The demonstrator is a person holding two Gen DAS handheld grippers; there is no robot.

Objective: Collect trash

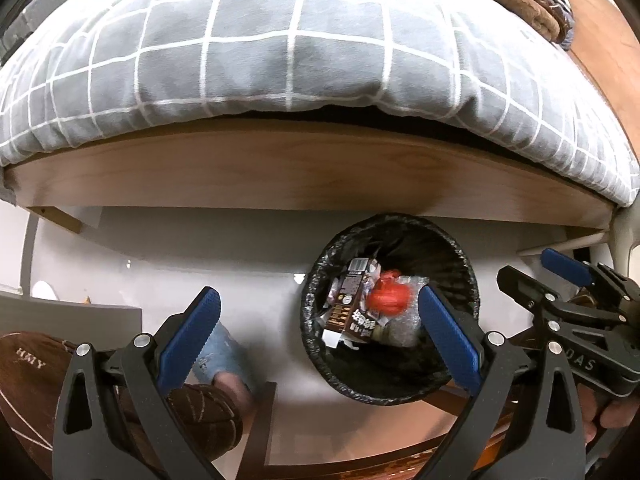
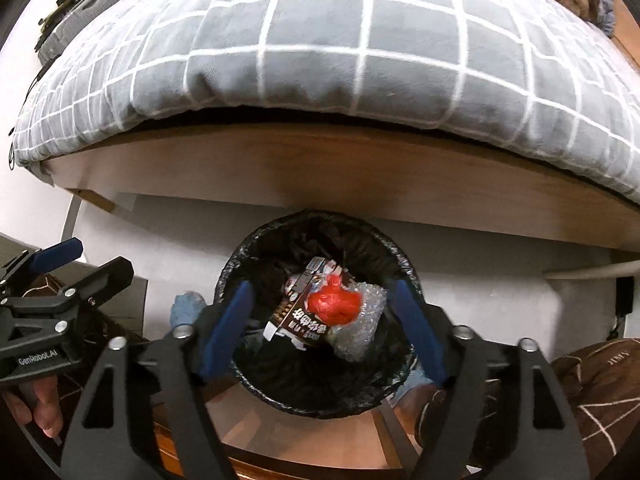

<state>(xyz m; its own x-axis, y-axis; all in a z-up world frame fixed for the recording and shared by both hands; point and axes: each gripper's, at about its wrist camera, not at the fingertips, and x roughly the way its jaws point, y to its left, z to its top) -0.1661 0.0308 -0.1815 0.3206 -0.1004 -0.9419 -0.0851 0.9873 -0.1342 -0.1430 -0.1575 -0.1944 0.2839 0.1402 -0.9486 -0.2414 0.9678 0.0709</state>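
Observation:
A round bin lined with a black bag (image 1: pixel 316 280) (image 2: pixel 230 268) stands on the floor beside the bed. Inside lie a red crumpled bag (image 1: pixel 386 298) (image 2: pixel 334 304), a brown snack packet (image 1: pixel 350 316) (image 2: pixel 298 320) and clear bubble wrap (image 2: pixel 362 330). My left gripper (image 1: pixel 320 340) is open and empty, just left of and above the bin. My right gripper (image 2: pixel 324 332) is open and empty, straight above the bin's mouth. Each gripper shows at the edge of the other's view, the right one (image 1: pixel 568 280) and the left one (image 2: pixel 64 264).
A bed with a grey checked duvet (image 1: pixel 280 52) (image 2: pixel 360 48) and wooden side board (image 1: pixel 300 176) fills the upper view. A brown slipper (image 1: pixel 208 412) and a foot in a blue sock (image 1: pixel 216 356) are below left. A wooden surface edge (image 2: pixel 280 452) lies under the grippers.

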